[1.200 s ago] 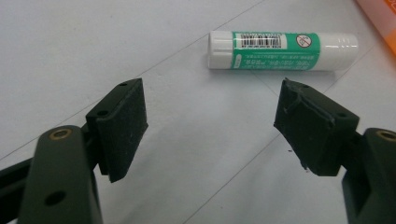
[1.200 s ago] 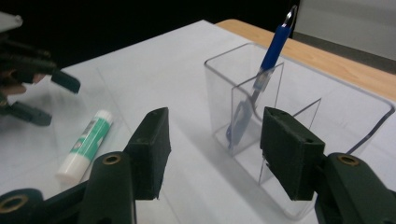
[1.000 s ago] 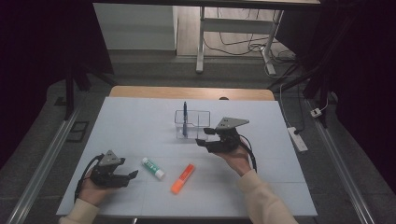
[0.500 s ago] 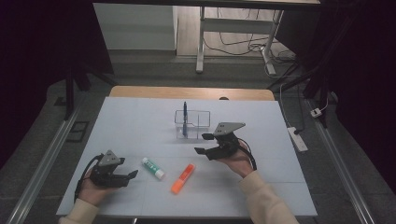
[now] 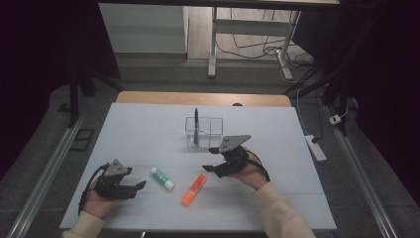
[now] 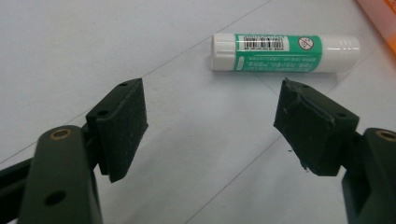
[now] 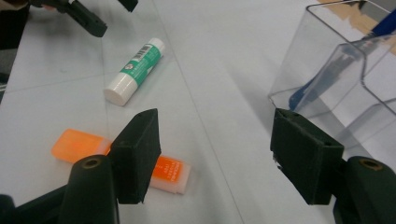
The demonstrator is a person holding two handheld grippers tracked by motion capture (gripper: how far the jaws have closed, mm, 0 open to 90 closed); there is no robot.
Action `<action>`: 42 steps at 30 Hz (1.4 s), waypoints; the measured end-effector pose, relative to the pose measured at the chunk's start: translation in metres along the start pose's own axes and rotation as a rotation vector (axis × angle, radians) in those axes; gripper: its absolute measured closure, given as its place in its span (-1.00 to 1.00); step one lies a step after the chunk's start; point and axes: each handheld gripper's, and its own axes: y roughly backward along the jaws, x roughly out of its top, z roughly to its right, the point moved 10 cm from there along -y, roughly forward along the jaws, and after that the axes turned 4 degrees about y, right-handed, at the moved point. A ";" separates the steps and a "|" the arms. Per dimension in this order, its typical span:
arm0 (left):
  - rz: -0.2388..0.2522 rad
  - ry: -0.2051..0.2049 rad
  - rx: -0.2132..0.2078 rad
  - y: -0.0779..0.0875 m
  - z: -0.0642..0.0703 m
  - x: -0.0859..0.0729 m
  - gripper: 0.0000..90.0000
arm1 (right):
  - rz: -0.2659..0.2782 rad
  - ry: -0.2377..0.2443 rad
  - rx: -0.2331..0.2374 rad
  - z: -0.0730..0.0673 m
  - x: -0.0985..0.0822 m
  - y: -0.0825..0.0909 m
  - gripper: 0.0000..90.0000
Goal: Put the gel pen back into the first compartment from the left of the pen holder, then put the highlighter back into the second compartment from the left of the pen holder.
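Right gripper (image 5: 210,159) fingers just spreading, nothing between, above orange highlighter (image 5: 194,189); left gripper (image 5: 140,186) fingers spread, empty, near glue stick (image 5: 162,178) on worktop (image 5: 148,129).

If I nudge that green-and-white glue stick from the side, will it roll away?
Likely yes: the glue stick is a smooth round tube lying flat on the bare table, so a sideways push should roll it. It looks rigid and probably light; gripping across the barrel seems safer.
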 end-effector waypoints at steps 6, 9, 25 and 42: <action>-0.002 -0.002 0.002 0.000 -0.001 0.000 -0.44 | -0.017 0.033 0.026 -0.007 0.001 -0.003 -0.28; -0.002 -0.001 0.001 0.000 0.000 0.000 -0.44 | -0.027 0.043 0.040 -0.010 0.000 -0.004 -0.28; 0.001 0.002 -0.006 0.000 -0.001 0.000 -0.44 | -0.098 0.136 0.143 -0.026 -0.009 -0.010 -0.30; -0.004 0.003 -0.006 0.000 0.000 0.000 -0.44 | -0.126 0.204 0.230 -0.040 -0.010 -0.014 -0.35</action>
